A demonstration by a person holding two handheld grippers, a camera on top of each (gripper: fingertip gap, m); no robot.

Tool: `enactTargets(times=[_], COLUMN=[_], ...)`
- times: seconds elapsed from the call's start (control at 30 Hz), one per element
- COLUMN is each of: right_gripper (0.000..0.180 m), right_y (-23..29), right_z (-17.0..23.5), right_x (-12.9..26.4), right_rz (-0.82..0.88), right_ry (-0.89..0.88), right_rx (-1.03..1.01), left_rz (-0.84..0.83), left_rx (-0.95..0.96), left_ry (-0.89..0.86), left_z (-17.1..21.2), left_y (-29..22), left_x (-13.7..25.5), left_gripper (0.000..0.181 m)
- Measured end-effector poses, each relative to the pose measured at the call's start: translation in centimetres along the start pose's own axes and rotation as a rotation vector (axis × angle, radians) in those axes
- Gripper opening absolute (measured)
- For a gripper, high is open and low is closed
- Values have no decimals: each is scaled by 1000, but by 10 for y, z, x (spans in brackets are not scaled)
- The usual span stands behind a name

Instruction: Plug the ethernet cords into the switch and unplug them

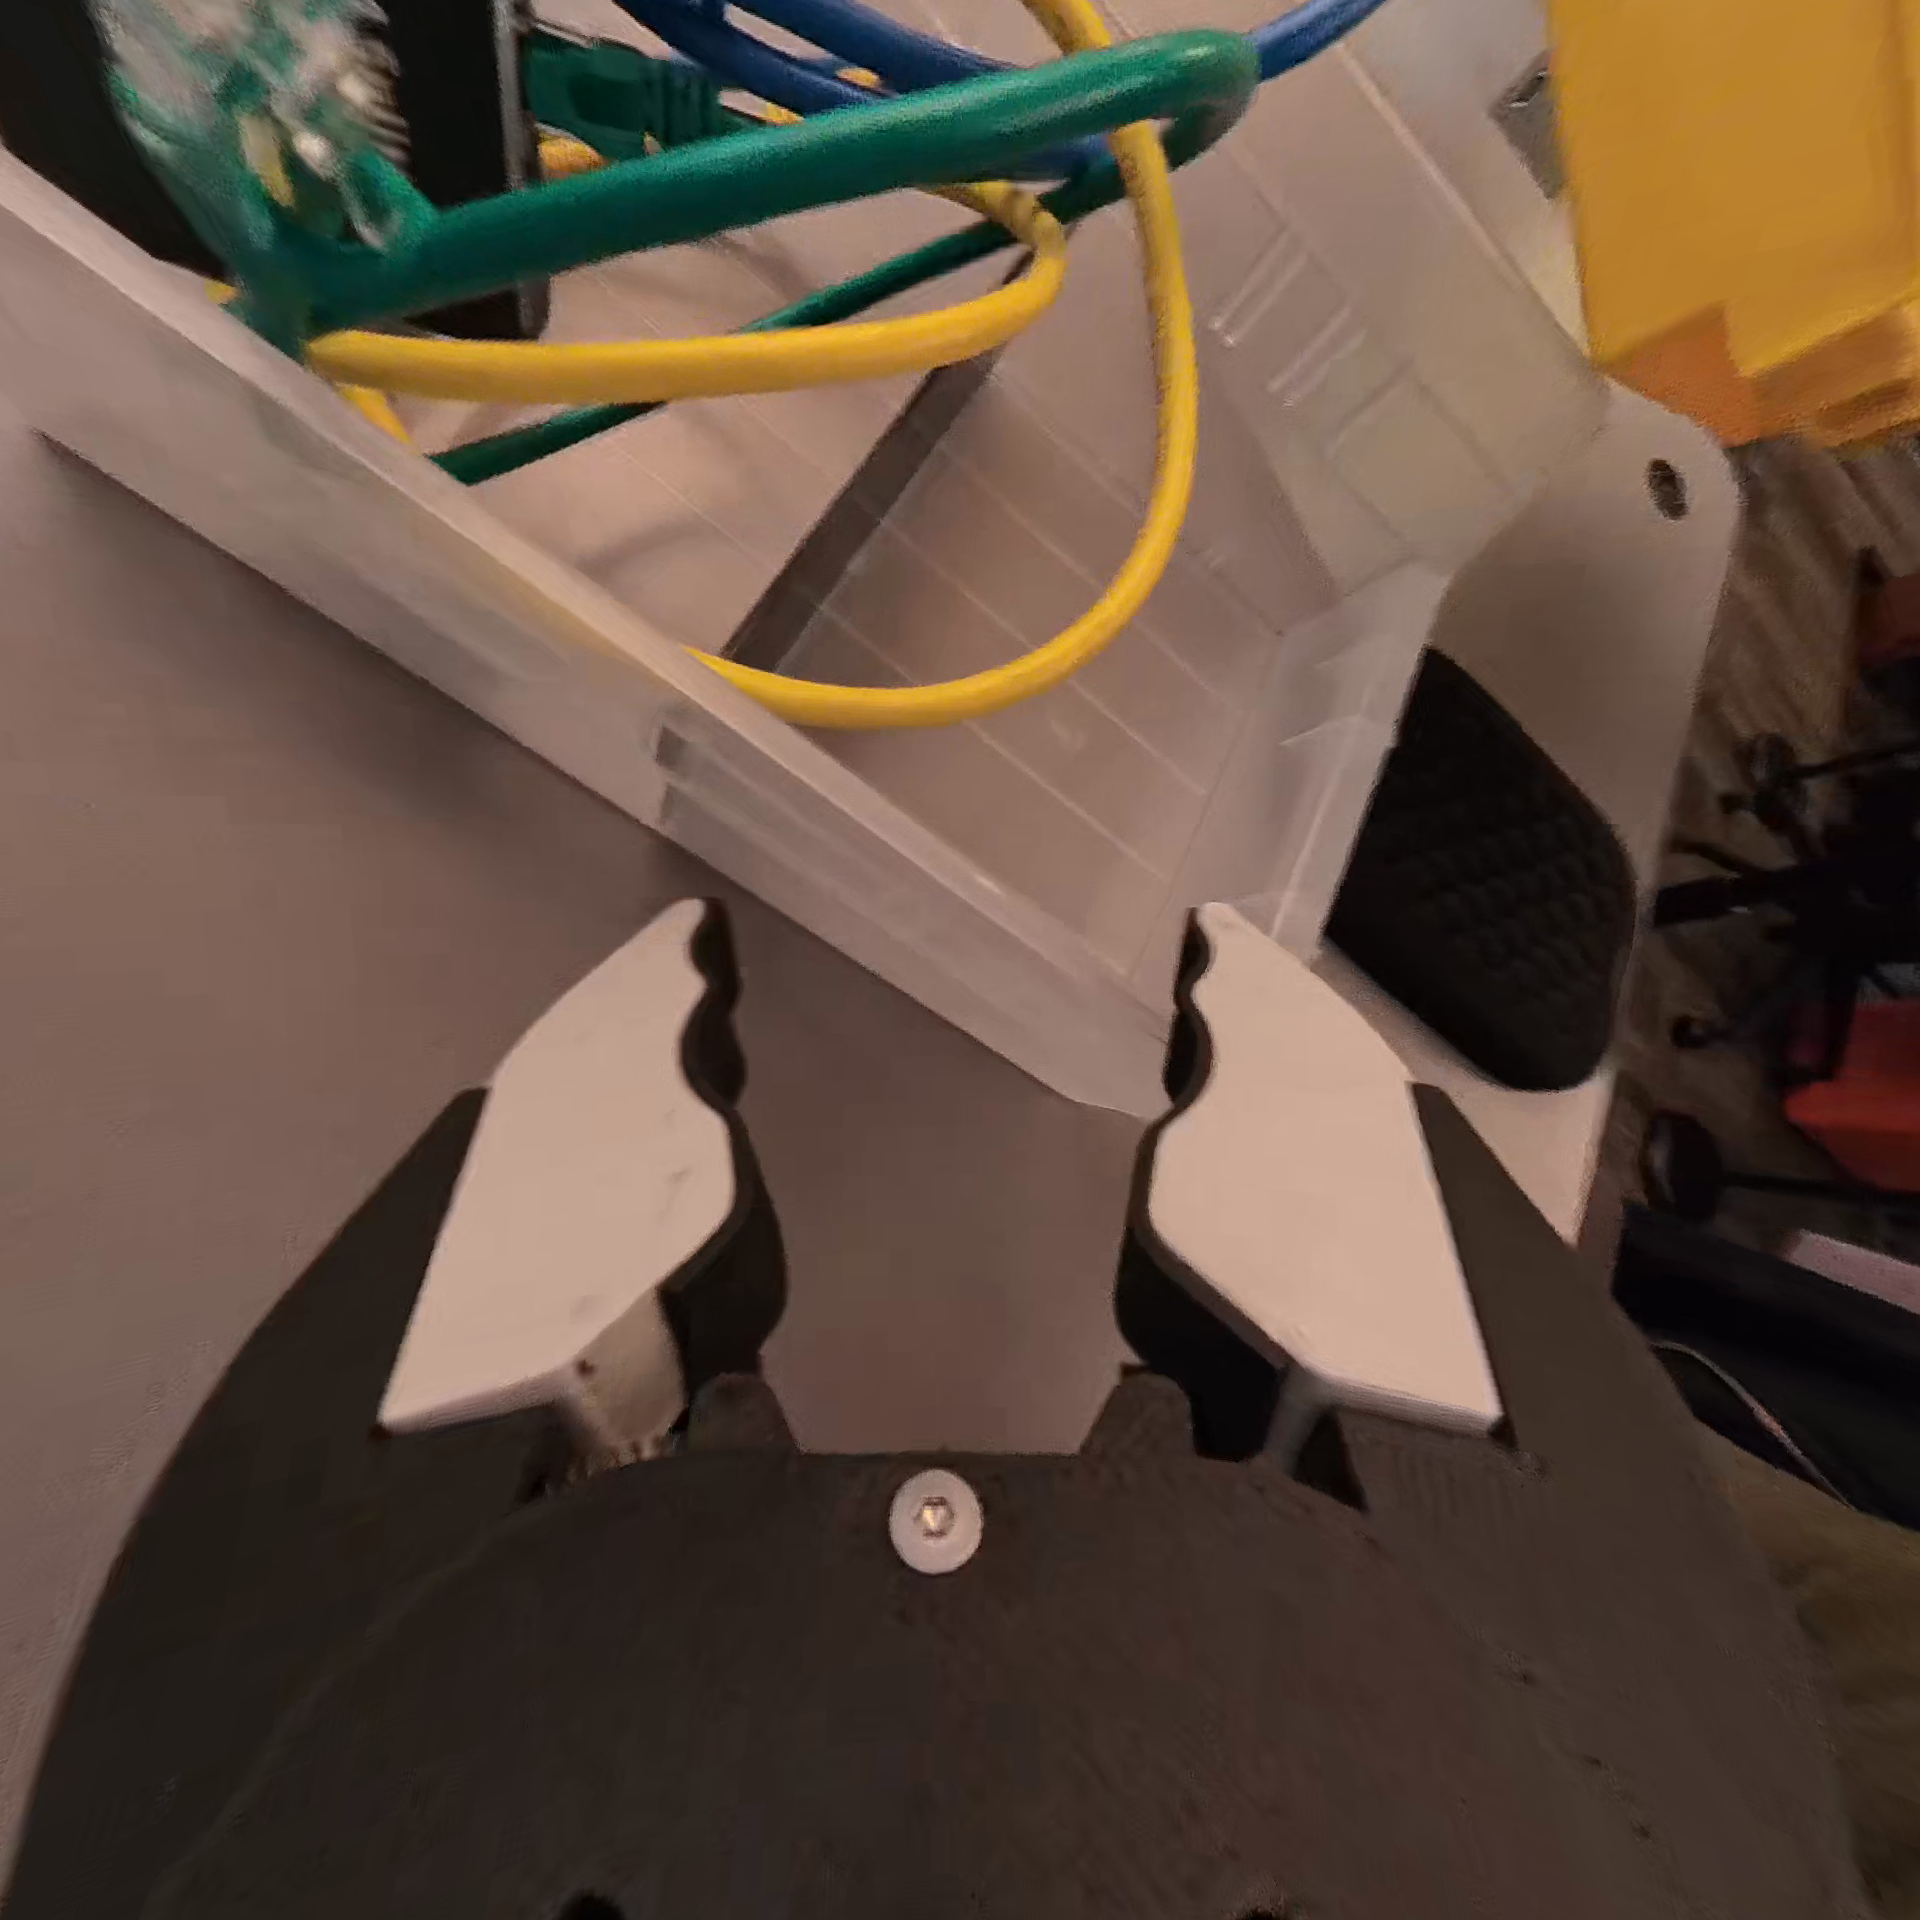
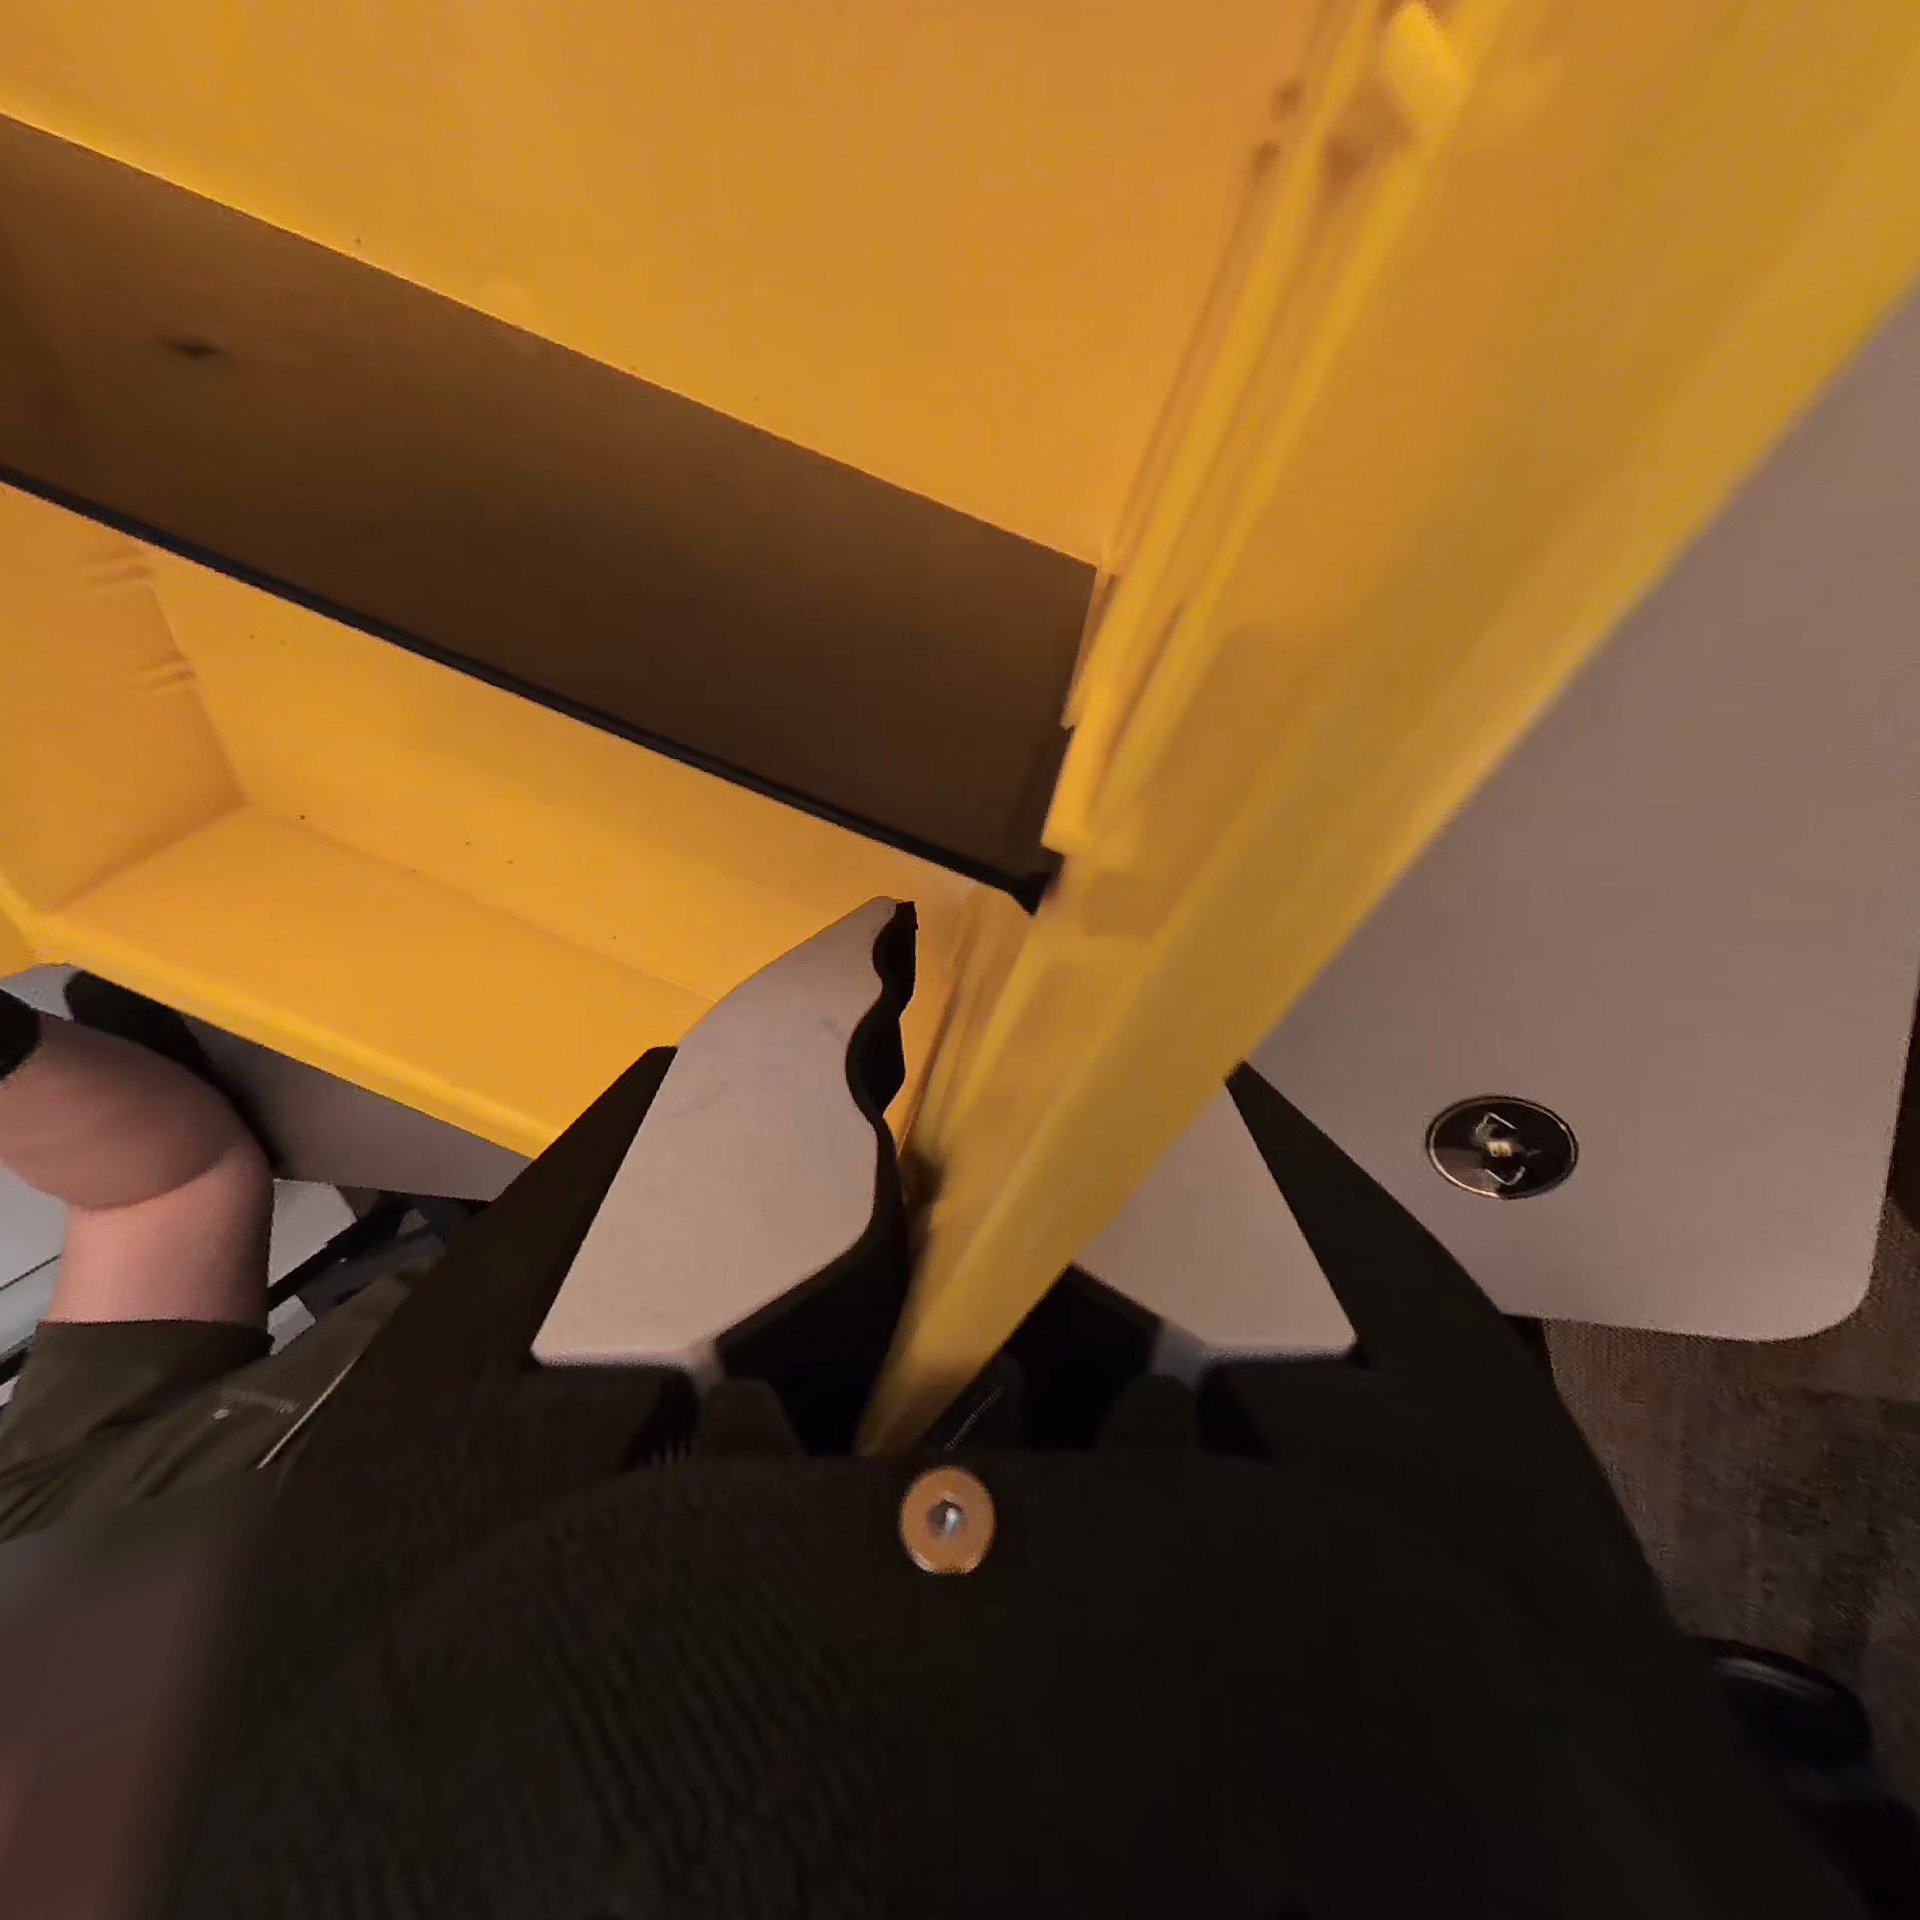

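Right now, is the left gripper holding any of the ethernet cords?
No: the left gripper is open and empty, short of the clear bin holding the cords.

No writing, number, brand or sign can be read in either view. The clear bin (image 1: 1039, 665) in the middle of the left wrist view bears only moulded ridges and lines, no letters. The yellow bin (image 2: 727, 260) filling the upper part of the right wrist view is plain. A small mark on the sleeve (image 2: 156, 1403) at lower left is too blurred to read.
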State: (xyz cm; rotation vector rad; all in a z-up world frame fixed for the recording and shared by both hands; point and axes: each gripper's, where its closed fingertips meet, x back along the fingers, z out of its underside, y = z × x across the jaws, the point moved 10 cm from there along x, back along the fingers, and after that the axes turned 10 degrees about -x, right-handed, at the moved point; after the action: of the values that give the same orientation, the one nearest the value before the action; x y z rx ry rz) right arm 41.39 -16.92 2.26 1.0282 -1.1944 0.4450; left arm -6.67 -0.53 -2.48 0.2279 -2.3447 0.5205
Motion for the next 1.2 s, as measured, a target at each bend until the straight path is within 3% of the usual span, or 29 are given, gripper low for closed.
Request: enactTargets(times=[0.07, 0.2, 0.4, 0.53, 0.73, 0.9, 1.07, 1.2], right_gripper=[11, 11, 12, 11, 11, 11, 4, 4], right_y=[1, 3, 17, 39, 75, 106, 133, 142], right_z=[-1, -2, -9, -17, -29, -41, -61, -67], right_x=[-3, -6, -24, -51, -96, -127, -135, -140], right_rz=[-6, 18, 43, 83, 192, 200, 325, 325], right_ry=[-2, -8, 11, 62, 176, 263, 237, 263], right_rx=[4, 18, 53, 127, 240, 306, 401, 423], left_rz=[88, 72, -115, -260, -137, -247, -358, -410], left_rx=[18, 7, 156, 193, 406, 522, 724, 837], left_ry=[31, 156, 227, 232, 183, 129, 18, 1], left_z=[0, 5, 30, 51, 93, 136, 191, 222], left_y=[1, 28, 87, 116, 142, 157, 159, 146], left_x=[5, 40, 109, 147, 196, 248, 302, 329], left_gripper=[54, 29, 9, 10, 12, 12, 13, 13])
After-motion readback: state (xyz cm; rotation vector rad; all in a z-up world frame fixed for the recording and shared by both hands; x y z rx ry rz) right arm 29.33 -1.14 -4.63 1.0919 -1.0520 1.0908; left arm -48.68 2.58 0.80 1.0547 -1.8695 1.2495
